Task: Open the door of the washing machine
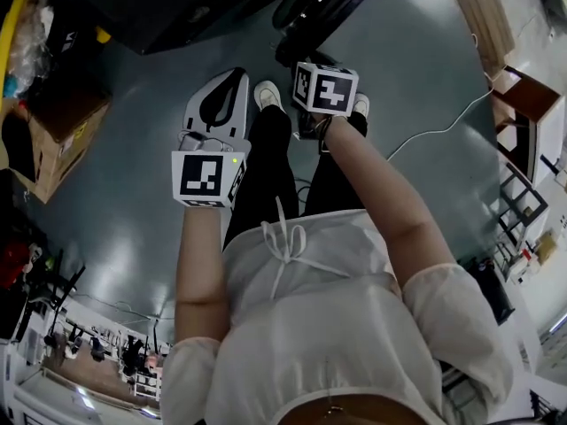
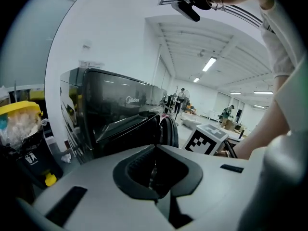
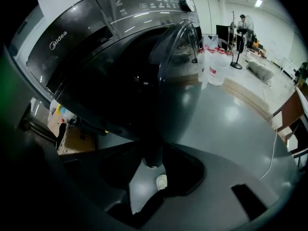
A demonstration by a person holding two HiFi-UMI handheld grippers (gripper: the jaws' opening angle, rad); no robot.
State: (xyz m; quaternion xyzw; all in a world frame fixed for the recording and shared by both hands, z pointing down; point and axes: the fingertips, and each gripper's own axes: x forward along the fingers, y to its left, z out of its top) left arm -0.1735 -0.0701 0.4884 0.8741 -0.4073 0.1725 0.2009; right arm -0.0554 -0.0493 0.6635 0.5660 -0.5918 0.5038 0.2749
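The dark Midea washing machine [image 3: 86,28] stands in front of me, and its round door [image 3: 159,81] is swung open. In the right gripper view the door's outer edge runs down into my right gripper [image 3: 153,172], whose jaws are closed on it. In the head view the right gripper's marker cube [image 1: 325,88] sits just below the door [image 1: 319,7] and hides its tips. My left gripper [image 1: 232,76] hangs to the left of the door with its jaws together and nothing in them. The left gripper view shows the machine [image 2: 110,109] and the open door [image 2: 166,129] beyond the closed jaws.
A cardboard box [image 1: 58,135] sits on the grey floor to the left, and a yellow-lidded bin [image 2: 19,124] stands beside the machine. A white cable [image 1: 443,127] runs to wooden shelving [image 1: 532,122] on the right. Clear plastic jugs [image 3: 214,66] stand past the door. My shoes [image 1: 267,94] are close to the machine.
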